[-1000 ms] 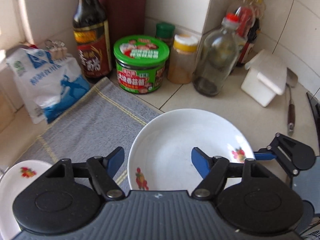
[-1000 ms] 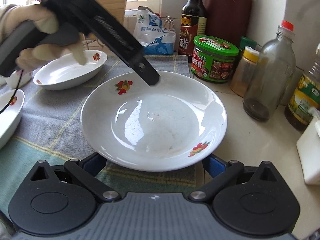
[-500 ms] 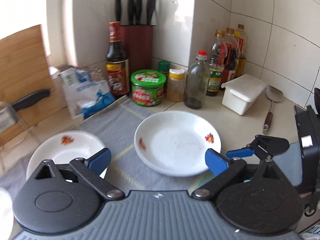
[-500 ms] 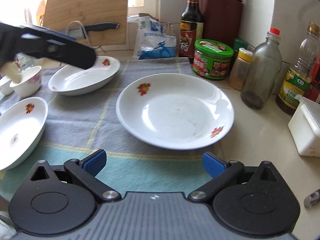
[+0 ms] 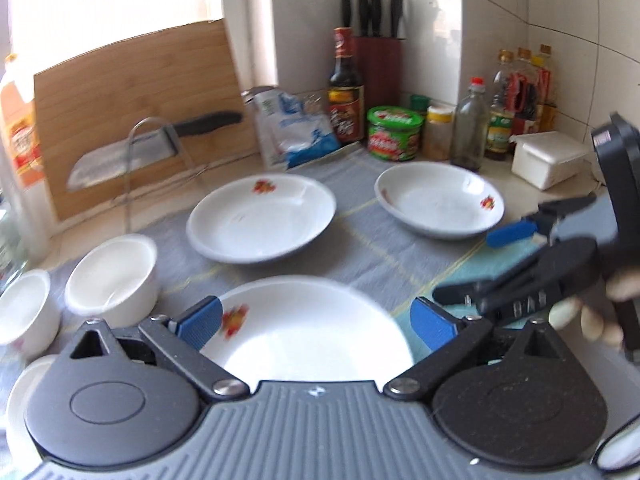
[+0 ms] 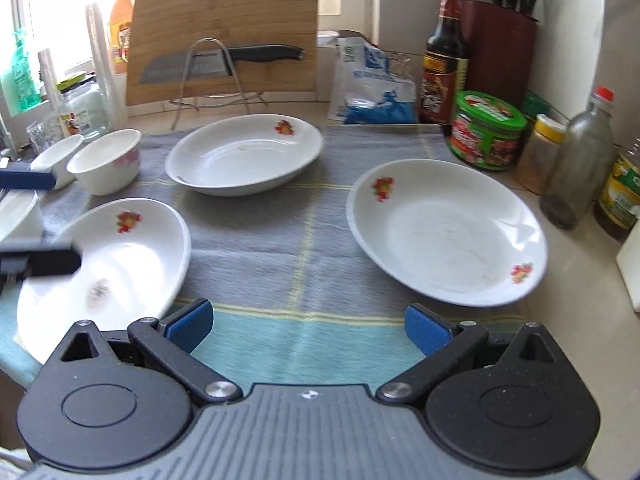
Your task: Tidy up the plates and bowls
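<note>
Three white flowered plates lie on a grey-and-teal cloth (image 6: 312, 240). One plate (image 5: 438, 200) (image 6: 446, 232) is at the right, one (image 5: 262, 218) (image 6: 244, 156) at the back. The near-left plate (image 5: 312, 340) (image 6: 116, 264) lies under my left gripper (image 5: 316, 322) (image 6: 32, 220), which hangs open above it without touching. Two small white bowls (image 5: 114, 280) (image 6: 106, 160) stand side by side at the far left. My right gripper (image 6: 308, 326) (image 5: 492, 264) is open over the cloth's near edge with nothing between its fingers.
A wooden cutting board (image 6: 224, 28) and a knife on a wire rack (image 6: 224, 64) stand at the back. Sauce bottles, a green-lidded jar (image 6: 486, 132), a knife block (image 6: 500, 52) and a white box (image 5: 548, 158) crowd the right corner. A blue-white bag (image 6: 372, 84) leans behind the plates.
My left gripper widened its jaws, drew back from the right plate and swung left over the near-left plate. My right gripper backed away from the right plate, which stays on the cloth.
</note>
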`<state>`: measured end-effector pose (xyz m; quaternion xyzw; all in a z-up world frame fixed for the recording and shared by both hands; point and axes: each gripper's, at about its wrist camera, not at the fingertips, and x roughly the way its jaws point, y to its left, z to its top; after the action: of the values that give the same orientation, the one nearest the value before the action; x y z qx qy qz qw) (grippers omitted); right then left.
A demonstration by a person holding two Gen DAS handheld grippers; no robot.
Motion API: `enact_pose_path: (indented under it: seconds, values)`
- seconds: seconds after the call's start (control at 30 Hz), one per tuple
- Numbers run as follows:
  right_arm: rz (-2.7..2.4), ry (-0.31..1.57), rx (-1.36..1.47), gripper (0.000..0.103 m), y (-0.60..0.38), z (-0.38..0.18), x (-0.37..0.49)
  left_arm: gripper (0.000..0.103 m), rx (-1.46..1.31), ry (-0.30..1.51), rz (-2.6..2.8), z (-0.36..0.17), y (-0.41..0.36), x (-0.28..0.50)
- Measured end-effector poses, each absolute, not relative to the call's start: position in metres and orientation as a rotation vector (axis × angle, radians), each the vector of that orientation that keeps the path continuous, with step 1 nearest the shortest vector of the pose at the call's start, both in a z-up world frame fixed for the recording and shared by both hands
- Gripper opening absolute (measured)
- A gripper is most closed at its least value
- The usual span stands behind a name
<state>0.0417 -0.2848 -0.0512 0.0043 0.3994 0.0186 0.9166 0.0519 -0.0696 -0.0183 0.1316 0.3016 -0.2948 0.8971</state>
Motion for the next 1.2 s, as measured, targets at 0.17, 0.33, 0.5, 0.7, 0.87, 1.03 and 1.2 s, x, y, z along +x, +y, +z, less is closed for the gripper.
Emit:
enact_pose_path:
  seconds: [0.17,0.33,0.5,0.7,0.87,1.03,1.2]
  values:
    - [0.072,0.834,0.016,0.103,-0.263,-0.047,0.045,0.100,0.276,0.653,-0.582,-0.031,-0.037,0.034]
    - [0.096,0.857,0.042,0.103,-0.248,-0.049,0.047,0.100,0.294,0.705,-0.582,-0.047,-0.007,0.018]
    - [0.118,0.880,0.084,0.103,-0.233,-0.054,0.048,0.100,0.355,0.711,-0.579,-0.074,0.003,0.009]
    - [0.112,0.882,0.056,0.103,-0.220,-0.051,0.043,0.100,0.357,0.704,-0.635,-0.096,0.003,0.020]
    - [0.079,0.887,0.045,0.103,-0.220,-0.048,0.034,0.101,0.319,0.686,-0.705,-0.100,0.001,0.034]
    - [0.069,0.900,0.042,0.103,-0.222,-0.049,0.028,0.103,0.294,0.676,-0.756,-0.104,-0.001,0.042]
    - [0.142,0.924,0.043,0.103,-0.220,-0.056,0.040,0.103,0.290,0.665,-0.749,-0.105,-0.003,0.043]
